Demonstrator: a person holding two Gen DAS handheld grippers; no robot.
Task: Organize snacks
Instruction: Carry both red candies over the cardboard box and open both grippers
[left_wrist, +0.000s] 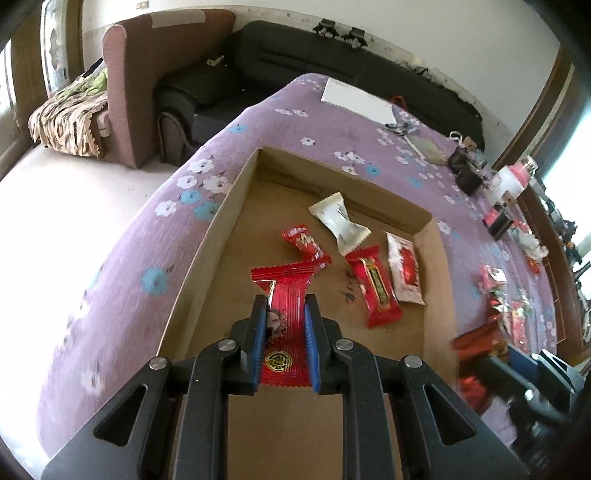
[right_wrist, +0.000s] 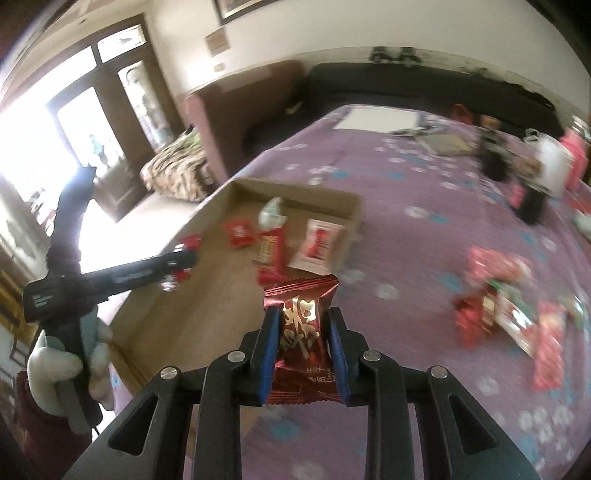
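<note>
A shallow cardboard box (left_wrist: 221, 221) lies on the purple flowered table (left_wrist: 122, 258). Inside it are a white packet (left_wrist: 338, 221), a small red packet (left_wrist: 304, 245), a long red bar (left_wrist: 376, 286) and a white-and-red packet (left_wrist: 404, 273). My left gripper (left_wrist: 286, 306) is shut on a red striped snack packet (left_wrist: 284, 332) held over the box floor. My right gripper (right_wrist: 303, 319) is shut on a dark red foil snack packet (right_wrist: 301, 332), above the cloth just right of the box (right_wrist: 236, 182). The left gripper (right_wrist: 181, 258) shows over the box in the right wrist view, in a gloved hand (right_wrist: 55, 365).
A pile of loose red snacks (right_wrist: 509, 317) lies on the cloth to the right. Further back are a white sheet (left_wrist: 358, 99), a dark box (left_wrist: 467, 177) and a white-and-pink container (left_wrist: 511, 181). Behind the table stand a black sofa (left_wrist: 332, 48) and a brown armchair (left_wrist: 147, 74).
</note>
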